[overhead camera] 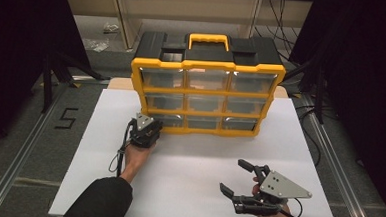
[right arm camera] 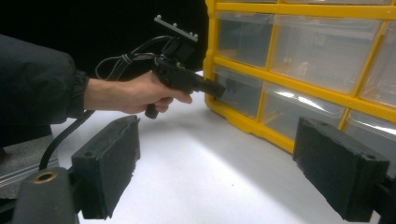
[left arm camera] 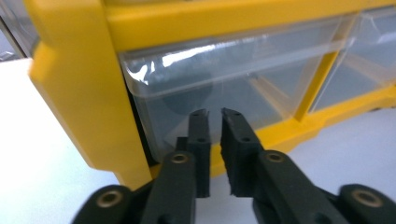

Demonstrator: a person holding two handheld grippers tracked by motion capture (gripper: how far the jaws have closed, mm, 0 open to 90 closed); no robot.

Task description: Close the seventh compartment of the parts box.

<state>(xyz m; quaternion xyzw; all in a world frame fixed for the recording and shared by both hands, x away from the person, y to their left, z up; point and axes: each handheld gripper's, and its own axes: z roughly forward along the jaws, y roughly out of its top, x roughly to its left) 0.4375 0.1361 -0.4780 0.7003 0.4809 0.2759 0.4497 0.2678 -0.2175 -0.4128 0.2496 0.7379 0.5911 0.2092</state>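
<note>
1. high view puts your left gripper (overhead camera: 146, 127) right at the bottom-left drawer (overhead camera: 166, 119) of the yellow organizer (overhead camera: 206, 96), which stands upright at the back of the white tabletop (overhead camera: 188, 163).
2. left gripper view: the jaws are nearly together with a thin gap between them, tips at the clear front of that drawer (left arm camera: 205, 93). i can't see the pads pressing on anything, so i'd call them loose, not gripping.
3. handling guess: the drawer is thin clear plastic, stiff but slick and probably light. the flat face gives you nothing to pinch, so go for the lip along its top edge or whatever pull tab it has, and draw straight out so it doesn't bind in the frame.
4. the organizer itself looks bulky, with a carry handle (overhead camera: 209, 41) on top. it might slide toward you if the drawer sticks.
5. your right gripper (overhead camera: 241, 179) sits low near the front edge of the tabletop, well apart from the organizer, jaws spread wide and holding nothing. it's free to brace the frame.
6. contents: nine drawers in three rows. something dark shows through the bottom-left one, can't tell what. the rest look empty, but glare makes that shaky.
</note>
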